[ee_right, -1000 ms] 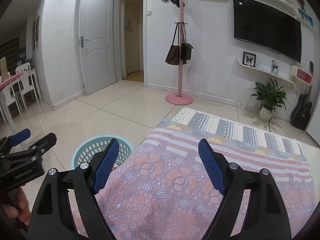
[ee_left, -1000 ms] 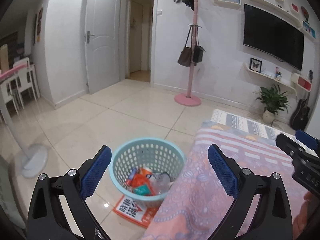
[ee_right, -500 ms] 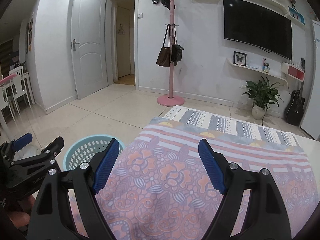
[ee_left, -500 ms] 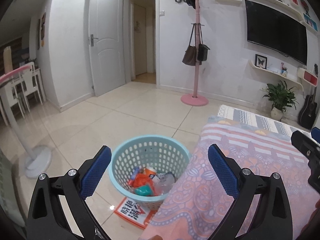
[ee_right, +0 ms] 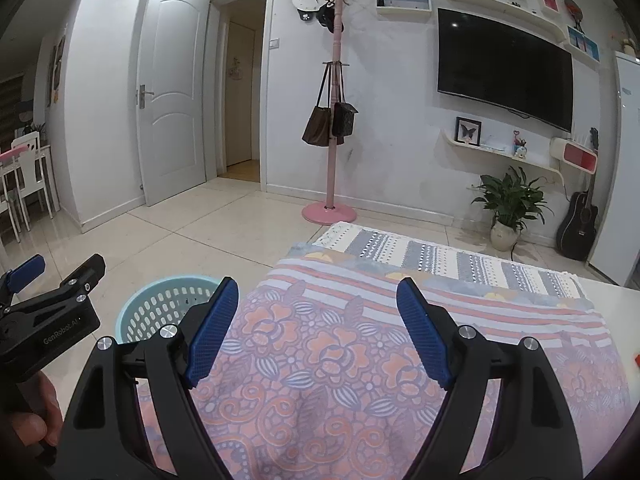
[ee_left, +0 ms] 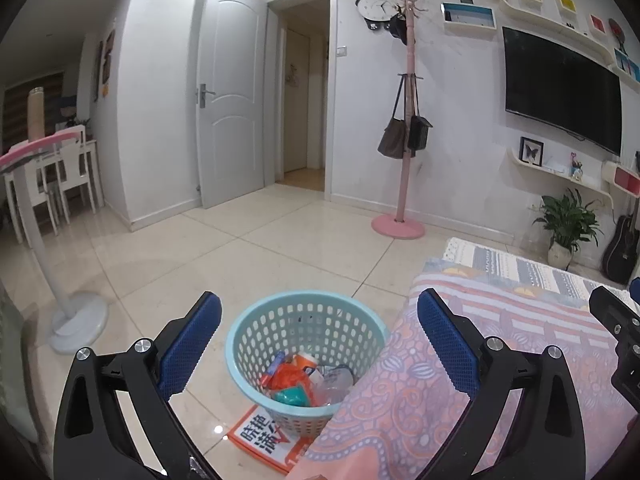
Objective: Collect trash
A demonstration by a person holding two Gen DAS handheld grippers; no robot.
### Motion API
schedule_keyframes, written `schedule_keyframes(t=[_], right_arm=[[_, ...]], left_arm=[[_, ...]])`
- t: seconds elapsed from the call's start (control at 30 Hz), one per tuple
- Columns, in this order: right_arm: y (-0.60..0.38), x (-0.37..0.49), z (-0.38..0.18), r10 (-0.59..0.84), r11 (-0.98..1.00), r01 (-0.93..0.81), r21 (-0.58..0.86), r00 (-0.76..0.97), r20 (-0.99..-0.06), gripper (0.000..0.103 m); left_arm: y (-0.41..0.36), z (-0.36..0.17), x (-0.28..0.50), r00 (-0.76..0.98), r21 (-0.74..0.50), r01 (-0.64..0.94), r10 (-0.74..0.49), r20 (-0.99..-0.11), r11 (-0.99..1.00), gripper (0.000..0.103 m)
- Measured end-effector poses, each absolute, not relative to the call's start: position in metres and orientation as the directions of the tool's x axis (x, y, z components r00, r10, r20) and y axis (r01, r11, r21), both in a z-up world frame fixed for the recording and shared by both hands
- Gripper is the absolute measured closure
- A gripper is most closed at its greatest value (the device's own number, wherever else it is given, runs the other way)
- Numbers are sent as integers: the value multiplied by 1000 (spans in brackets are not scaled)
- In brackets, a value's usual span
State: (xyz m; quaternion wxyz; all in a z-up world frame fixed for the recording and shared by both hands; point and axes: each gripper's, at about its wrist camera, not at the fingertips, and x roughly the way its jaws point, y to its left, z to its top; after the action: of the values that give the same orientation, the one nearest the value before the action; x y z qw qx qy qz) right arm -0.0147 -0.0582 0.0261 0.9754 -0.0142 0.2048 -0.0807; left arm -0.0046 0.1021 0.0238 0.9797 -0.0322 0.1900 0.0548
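A light blue perforated basket (ee_left: 304,336) stands on the tiled floor beside the cloth-covered table (ee_left: 500,320). Inside it lie orange, teal and clear pieces of trash (ee_left: 304,380). My left gripper (ee_left: 320,340) hovers open above and in front of the basket, nothing between its blue pads. Over the patterned tablecloth (ee_right: 340,360) my right gripper (ee_right: 318,324) also stands open and empty. In the right wrist view the basket (ee_right: 160,308) shows at lower left, partly hidden behind the left finger. A small red scrap (ee_right: 637,359) lies at the table's right edge.
An orange printed leaflet (ee_left: 264,436) lies on the floor under the basket. A white fan stand (ee_left: 76,320) is at the left, a pink coat rack (ee_left: 398,224) with bags at the back, a potted plant (ee_right: 506,208) and a guitar (ee_right: 578,224) by the wall.
Both views have tilted slightly upward, so the room sits lower in frame. The basket sits a little further right between the left fingers. Both grippers stay open and empty.
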Motion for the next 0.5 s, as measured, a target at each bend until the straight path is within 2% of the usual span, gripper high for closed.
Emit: schedule_keyframes(t=[0.5], right_arm=[[-63,-7,17,-182,983,178,-52,882,-434,26]], left_arm=[[107,27,-6,924,-51,-133,105,-368,990,8]])
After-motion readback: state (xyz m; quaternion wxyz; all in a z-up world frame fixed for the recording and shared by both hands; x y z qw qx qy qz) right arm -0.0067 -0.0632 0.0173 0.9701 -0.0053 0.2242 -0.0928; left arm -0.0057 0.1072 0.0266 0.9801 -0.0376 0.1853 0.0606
